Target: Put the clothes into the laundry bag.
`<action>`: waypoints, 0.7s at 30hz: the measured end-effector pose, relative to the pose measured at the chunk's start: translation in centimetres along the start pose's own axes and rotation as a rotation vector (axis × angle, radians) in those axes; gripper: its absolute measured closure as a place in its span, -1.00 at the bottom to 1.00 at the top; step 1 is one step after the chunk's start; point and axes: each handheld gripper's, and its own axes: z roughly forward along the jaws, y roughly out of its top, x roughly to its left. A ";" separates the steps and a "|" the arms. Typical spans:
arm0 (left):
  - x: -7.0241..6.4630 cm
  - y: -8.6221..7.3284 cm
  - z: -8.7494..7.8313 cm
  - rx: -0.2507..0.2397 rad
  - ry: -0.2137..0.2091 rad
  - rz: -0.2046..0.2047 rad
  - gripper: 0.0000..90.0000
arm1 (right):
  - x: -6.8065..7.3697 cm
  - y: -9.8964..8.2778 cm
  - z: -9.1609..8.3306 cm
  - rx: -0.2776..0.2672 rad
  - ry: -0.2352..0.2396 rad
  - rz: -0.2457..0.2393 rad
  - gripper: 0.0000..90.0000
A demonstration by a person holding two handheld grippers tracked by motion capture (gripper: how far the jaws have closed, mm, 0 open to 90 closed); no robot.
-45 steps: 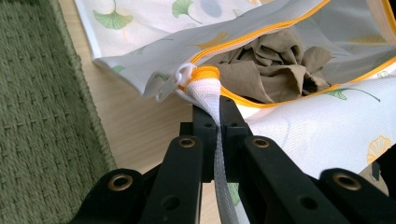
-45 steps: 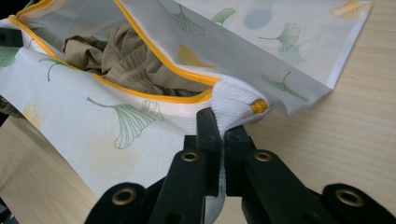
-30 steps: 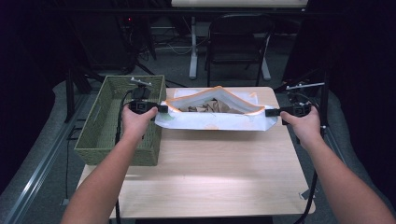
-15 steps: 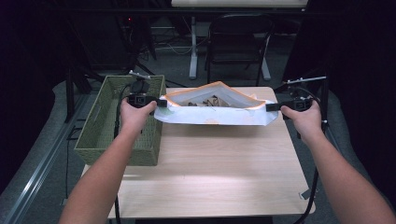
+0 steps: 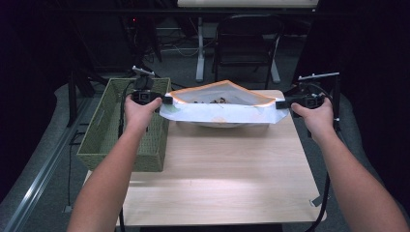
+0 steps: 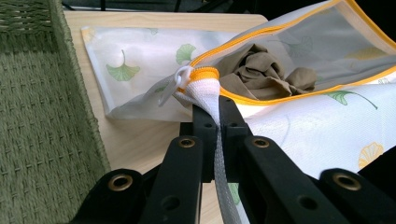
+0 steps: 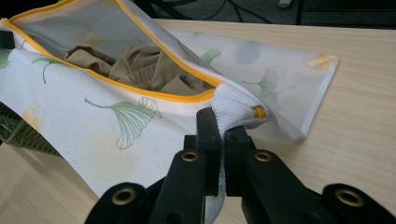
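Observation:
A white mesh laundry bag (image 5: pixel 220 112) with green and yellow leaf prints and an orange-edged zip opening hangs stretched over the far part of the wooden table (image 5: pixel 217 179). Brown clothing (image 6: pixel 261 72) lies bunched inside it, also seen as brown clothing (image 7: pixel 144 65) from the other end. My left gripper (image 5: pixel 167 100) is shut on the bag's left end by the white zip pull (image 6: pixel 180 79). My right gripper (image 5: pixel 279 103) is shut on the bag's right end (image 7: pixel 238 109). The bag's opening gapes upward between the two grippers.
A green woven basket (image 5: pixel 104 133) stands at the table's left edge, beside my left hand; its wall (image 6: pixel 42 116) is close to the left gripper. A dark chair (image 5: pixel 246 43) and desk legs stand beyond the table. The near half of the tabletop is bare wood.
Both grippers have lifted the bag a little off the table; the left end has risen and the bag hangs more taut between them.

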 end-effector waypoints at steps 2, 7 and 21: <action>0.1 0.2 0.1 0.002 0.003 -0.003 0.97 | -0.1 0.2 0.1 -0.003 0.003 0.004 0.97; -0.1 0.7 0.1 0.006 0.012 0.009 0.97 | -0.1 0.7 0.3 -0.010 -0.009 0.009 0.97; -0.4 1.5 -0.9 -0.004 0.006 0.011 0.97 | 0.4 1.6 -0.5 -0.018 -0.013 -0.011 0.97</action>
